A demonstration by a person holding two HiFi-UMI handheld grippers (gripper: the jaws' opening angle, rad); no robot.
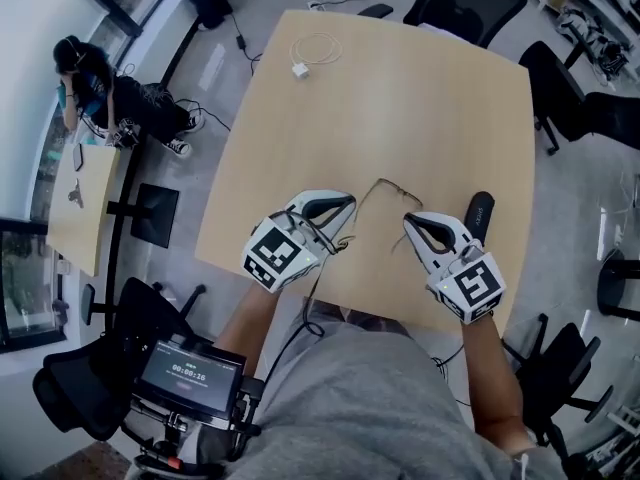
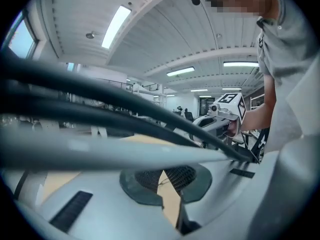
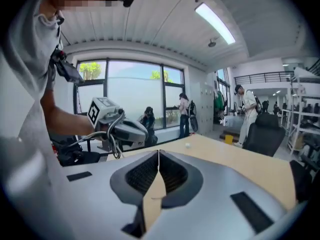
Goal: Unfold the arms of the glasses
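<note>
The glasses (image 1: 382,184) are a thin wire frame on the light wooden table (image 1: 400,98), just beyond and between my two grippers. My left gripper (image 1: 347,208) hovers at their left end and my right gripper (image 1: 408,222) at their right end, both near my body. In the left gripper view the pads of the left gripper (image 2: 163,170) meet at the tips, behind dark cables. In the right gripper view the right gripper (image 3: 158,151) is shut too, with nothing sticking out past its tips. A sliver of wire shows through the gap behind each pair of pads.
A black oblong object (image 1: 481,211) lies on the table right of the glasses. A white coiled cable with a plug (image 1: 312,52) sits at the far side. Office chairs (image 1: 560,78) ring the table. A person (image 1: 92,80) sits on the floor at the far left.
</note>
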